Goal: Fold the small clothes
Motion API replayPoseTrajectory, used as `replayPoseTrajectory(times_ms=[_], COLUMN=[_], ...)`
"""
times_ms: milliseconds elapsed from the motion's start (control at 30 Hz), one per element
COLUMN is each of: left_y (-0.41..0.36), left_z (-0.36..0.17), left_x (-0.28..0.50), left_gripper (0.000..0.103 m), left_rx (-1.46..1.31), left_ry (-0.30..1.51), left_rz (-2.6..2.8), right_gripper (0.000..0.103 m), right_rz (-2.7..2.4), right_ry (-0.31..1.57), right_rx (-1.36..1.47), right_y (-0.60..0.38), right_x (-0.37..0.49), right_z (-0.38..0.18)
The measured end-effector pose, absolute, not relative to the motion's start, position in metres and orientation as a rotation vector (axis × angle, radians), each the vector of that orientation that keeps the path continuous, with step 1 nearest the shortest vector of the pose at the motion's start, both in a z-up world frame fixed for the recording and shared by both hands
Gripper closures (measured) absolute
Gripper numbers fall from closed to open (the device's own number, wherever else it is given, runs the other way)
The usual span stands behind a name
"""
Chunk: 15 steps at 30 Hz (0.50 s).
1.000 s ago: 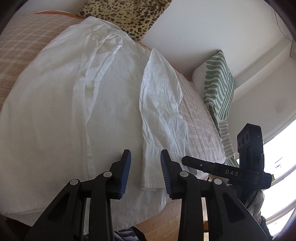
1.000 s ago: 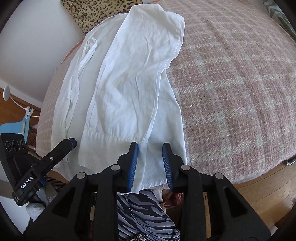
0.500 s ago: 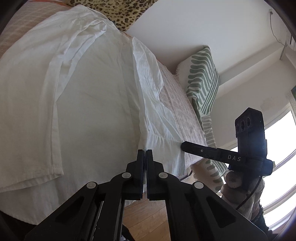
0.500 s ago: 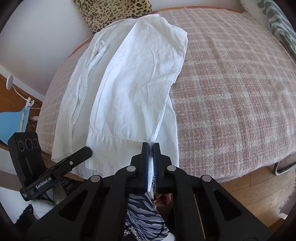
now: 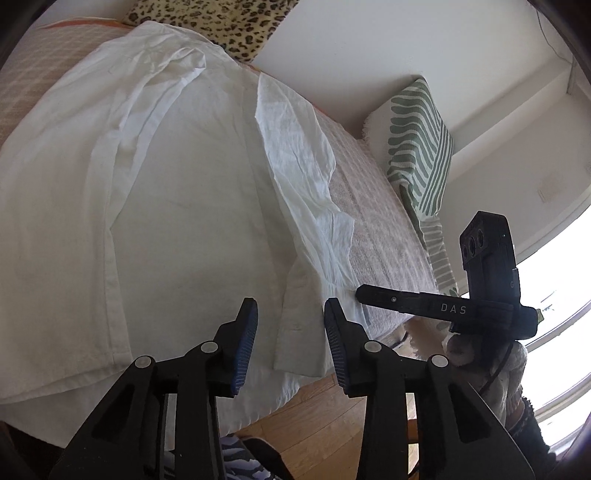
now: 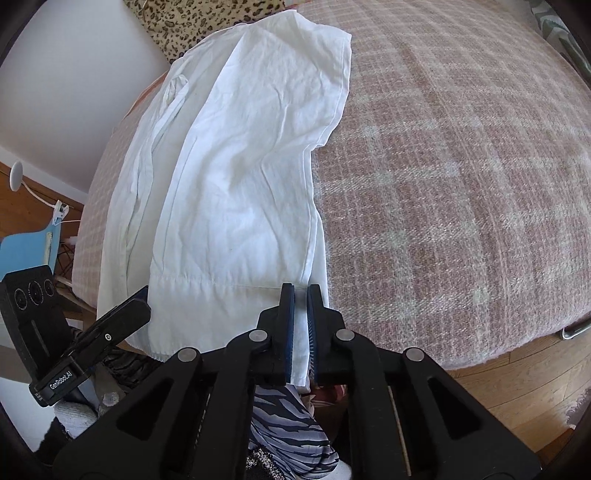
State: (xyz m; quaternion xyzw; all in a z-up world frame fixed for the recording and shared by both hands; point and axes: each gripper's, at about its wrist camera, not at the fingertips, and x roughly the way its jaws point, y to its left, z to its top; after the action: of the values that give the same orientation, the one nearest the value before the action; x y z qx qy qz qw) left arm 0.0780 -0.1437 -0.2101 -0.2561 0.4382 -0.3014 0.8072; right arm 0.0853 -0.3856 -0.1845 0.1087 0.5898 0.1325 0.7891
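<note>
A white shirt [image 5: 184, 203] lies spread on the bed, one side folded inwards [image 6: 251, 166]. My left gripper [image 5: 290, 310] hangs over the near hem with its jaws opening. The folded cuff [image 5: 299, 332] lies below the gap, and the pads do not press on it. My right gripper [image 6: 301, 325] is shut on the shirt's near right hem edge, and white cloth shows between its blue pads. In each wrist view the other gripper shows beside the hem: the right gripper [image 5: 406, 301] and the left gripper [image 6: 122, 317].
A pink plaid blanket [image 6: 443, 184] covers the bed. A leopard-print pillow [image 5: 221, 22] lies at the far end and a green striped pillow [image 5: 417, 140] against the wall. Wooden floor [image 5: 325, 406] and the person's zebra-print clothing [image 6: 288, 417] are below the bed edge. A blue chair [image 6: 29, 247] stands at left.
My right gripper closed on the shirt's hem edge and has kept hold. My left gripper closed half a second ago and has since spread its jaws again over the cuff.
</note>
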Motion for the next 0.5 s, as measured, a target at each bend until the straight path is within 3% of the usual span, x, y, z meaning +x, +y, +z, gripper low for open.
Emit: replayPoseTrajectory(times_ms=[133, 167, 200, 300, 500], left_y=[-0.157, -0.158, -0.159, -0.155, -0.15], left_z=[-0.215, -0.214, -0.213, -0.215, -0.223], left_x=[0.083, 0.083, 0.083, 0.084, 0.079], left_gripper=[0.074, 0.086, 0.09, 0.09, 0.09], left_rx=[-0.574, -0.602, -0.64, -0.87, -0.607], left_ry=[0.982, 0.974, 0.977, 0.975, 1.028], left_rz=[-0.736, -0.763, -0.798, -0.931, -0.747], right_gripper=[0.095, 0.095, 0.095, 0.095, 0.095], right_rz=[0.289, 0.288, 0.289, 0.293, 0.269], right_ry=[1.266, 1.265, 1.265, 1.262, 1.245], right_rx=[0.234, 0.236, 0.241, 0.269, 0.247], right_y=[-0.385, -0.385, -0.385, -0.387, -0.395], right_x=[0.086, 0.086, 0.086, 0.088, 0.086], right_z=[-0.184, -0.185, -0.185, -0.186, -0.181])
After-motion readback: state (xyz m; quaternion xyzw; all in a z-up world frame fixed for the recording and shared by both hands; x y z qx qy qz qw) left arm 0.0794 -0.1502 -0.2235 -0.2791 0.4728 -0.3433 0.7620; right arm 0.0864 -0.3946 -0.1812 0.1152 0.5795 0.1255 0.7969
